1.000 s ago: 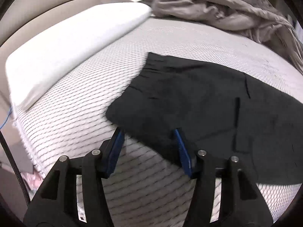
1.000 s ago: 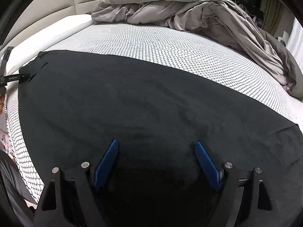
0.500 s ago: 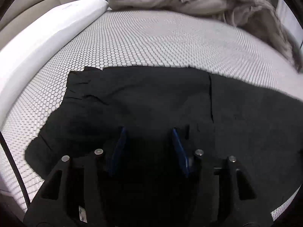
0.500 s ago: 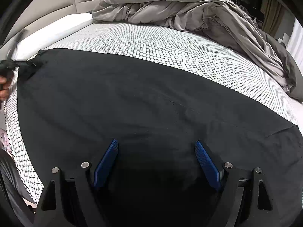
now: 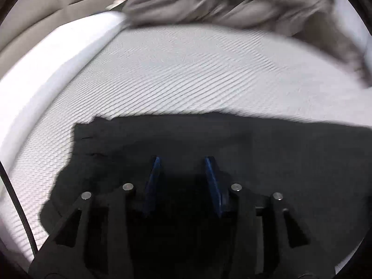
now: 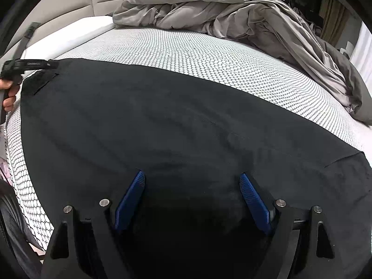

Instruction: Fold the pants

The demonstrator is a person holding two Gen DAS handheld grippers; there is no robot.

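The black, soft cloth pants (image 6: 176,125) lie spread flat on the bed, on a white mattress cover with a small honeycomb pattern (image 6: 209,53). The left gripper (image 5: 183,160) is over the end of the pants that has slit openings at its edge. Its blue fingers (image 5: 153,174) have just been closing and now stand half apart with dark cloth between and under them; I cannot tell whether the pads already press on the cloth, because black lies on black and the picture is blurred. The right gripper (image 6: 191,181) hangs over the middle of the pants with its fingers wide apart, grasping nothing. In the right wrist view, the left gripper shows at the far left edge of the pants, with a hand (image 6: 8,93) on its handle.

The risk, in my judgement, is at the left side. If the fingers close on one layer only, the lower layer will stay behind and the fold will come out uneven. If they pinch too little cloth, the soft material may slip out during the lift. The textured cover may also hold the cloth and make wrinkles when it is dragged.

Behind the pants, a crumpled grey duvet (image 6: 232,11) is piled at the far side. A white pillow (image 5: 53,65) lies along a beige padded headboard (image 6: 76,2).
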